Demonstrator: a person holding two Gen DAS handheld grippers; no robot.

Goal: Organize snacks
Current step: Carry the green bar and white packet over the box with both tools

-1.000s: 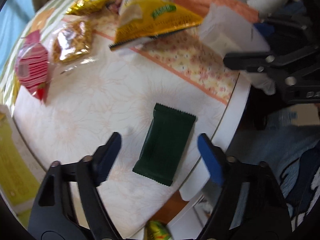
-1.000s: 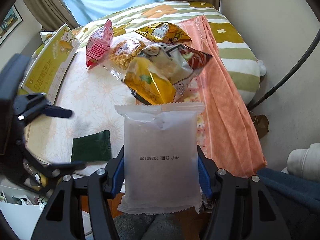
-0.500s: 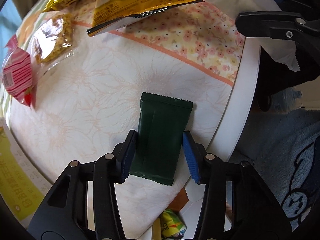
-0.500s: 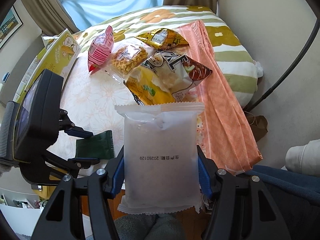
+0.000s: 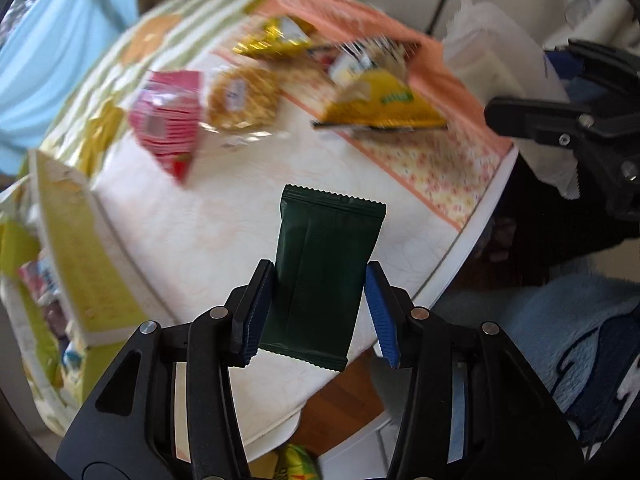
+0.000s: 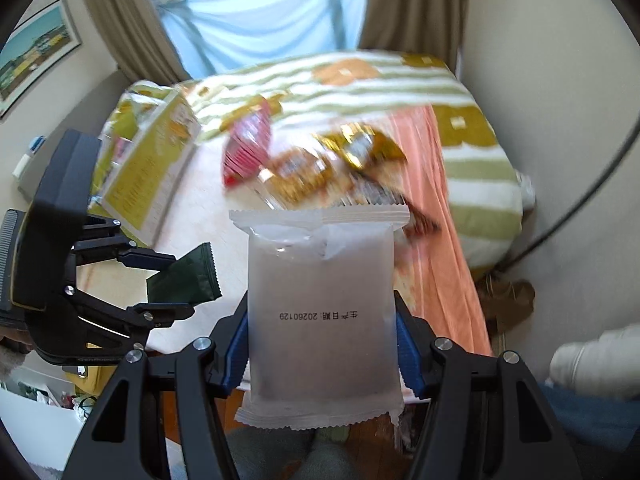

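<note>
Left tool (image 5: pixel 318 310) is clenched on the dark green packet (image 5: pixel 324 272), lifted clear above the white counter (image 5: pixel 192 232). Over on the right, the right tool (image 6: pixel 320 354) grips a frosted white packet (image 6: pixel 320 312), held upright above the counter's near edge.

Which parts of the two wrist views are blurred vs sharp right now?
Left wrist view: dark green packet and left gripper are sharp, while the snack pile behind smears with motion blur. Right wrist view: white packet with its date print is crisp in the right gripper, and the pile is streaked.
</note>
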